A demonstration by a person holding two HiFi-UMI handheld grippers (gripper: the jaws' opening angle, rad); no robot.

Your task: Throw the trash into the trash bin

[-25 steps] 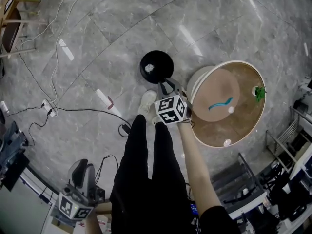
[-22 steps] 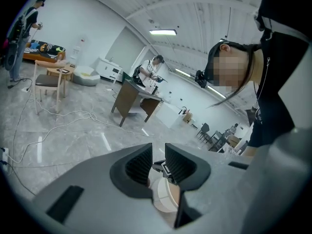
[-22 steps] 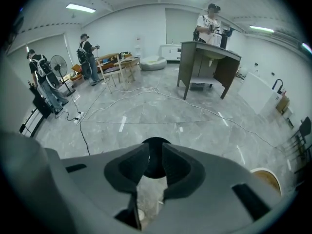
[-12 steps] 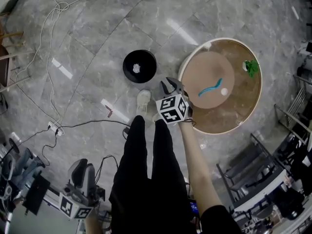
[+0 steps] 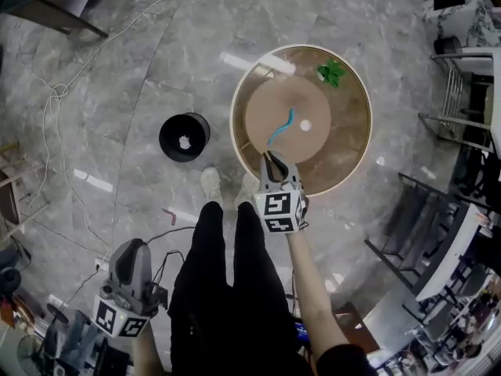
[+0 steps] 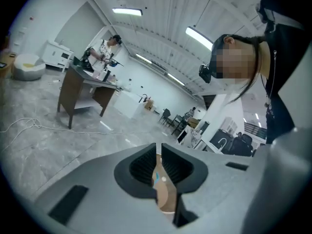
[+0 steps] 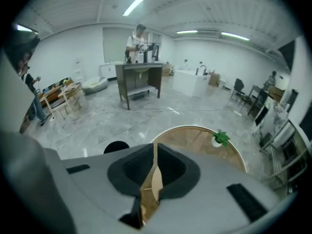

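Swings the right gripper (image 5: 272, 163) off the black trash bin (image 5: 184, 137) and across to the near rim of the round table (image 5: 352, 135): beside the bin's mouth a second ago, now poised over the table's edge. Has just been closing the jaws on the way too, down to a thin slit, with nothing between and only a glimpse of wood through the gap. Empty-handed, then. Already in the bin's bottom: one white crumpled wad (image 5: 185, 141). Reads as one drop done and a trip back for more. Left gripper (image 5: 131, 253) low by the left leg, well apart from table and bin, jaws likewise nearly together, holding nothing.

Next in line, most likely: the blue strip (image 5: 280, 127) on the table's raised inner disc, with a small white ball (image 5: 305, 125) near it. Lies flat and slightly wavy, long axis from near-left to far-right in the head view, near end aimed roughly at the right gripper's tips. Calls for reopening the jaws and closing across the narrow width, not along the length. Small green plant (image 5: 332, 72) at the far rim, well clear. Bin upright on the floor left of the table, mouth upward, apart from it.
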